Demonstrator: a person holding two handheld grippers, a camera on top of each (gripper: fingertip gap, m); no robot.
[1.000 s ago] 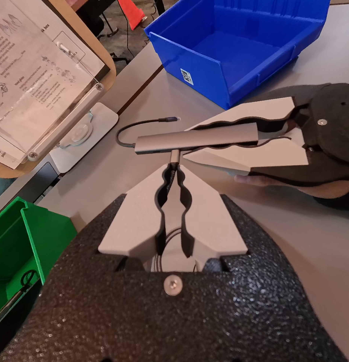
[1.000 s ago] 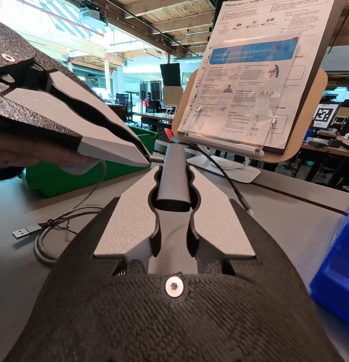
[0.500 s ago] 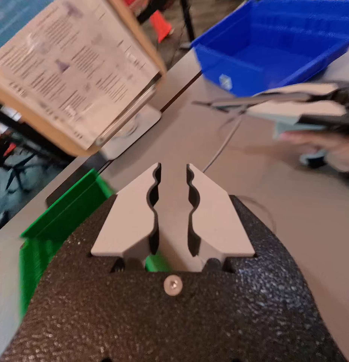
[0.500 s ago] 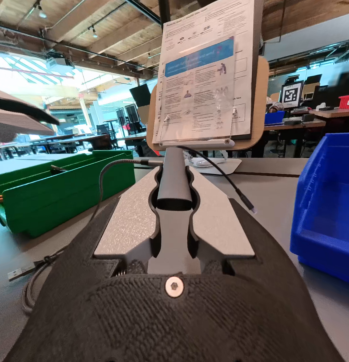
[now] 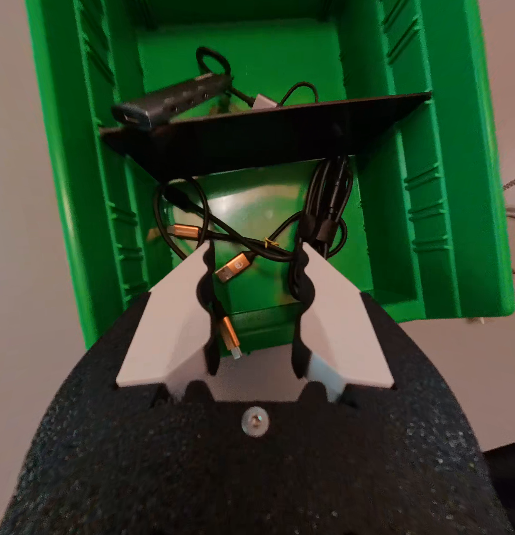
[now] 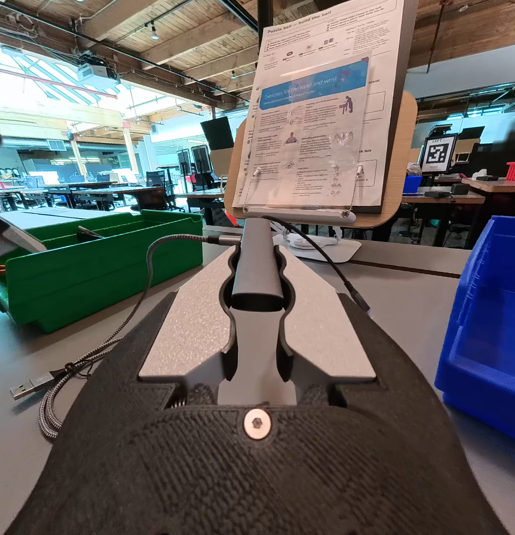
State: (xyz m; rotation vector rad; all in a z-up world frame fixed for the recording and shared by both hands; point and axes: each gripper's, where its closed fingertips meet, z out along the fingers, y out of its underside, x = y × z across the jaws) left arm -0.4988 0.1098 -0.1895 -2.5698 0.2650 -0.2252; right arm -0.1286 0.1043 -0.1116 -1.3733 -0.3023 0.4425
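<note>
Left gripper (image 5: 254,249) hangs over green bin (image 5: 441,179), jaws spread wide, nothing between them; black cables with orange plugs (image 5: 236,266) lie in the near compartment under it; a black divider (image 5: 250,133) crosses the bin, a dark hub (image 5: 169,101) in the far compartment; right gripper (image 6: 257,246) is clamped on a grey hub (image 6: 256,272) above the desk (image 6: 111,318); braided cable (image 6: 146,278) plugged into its left side trails down to the desk; blue bin (image 6: 487,333) at the desk's right edge; document stand (image 6: 317,139) behind
</note>
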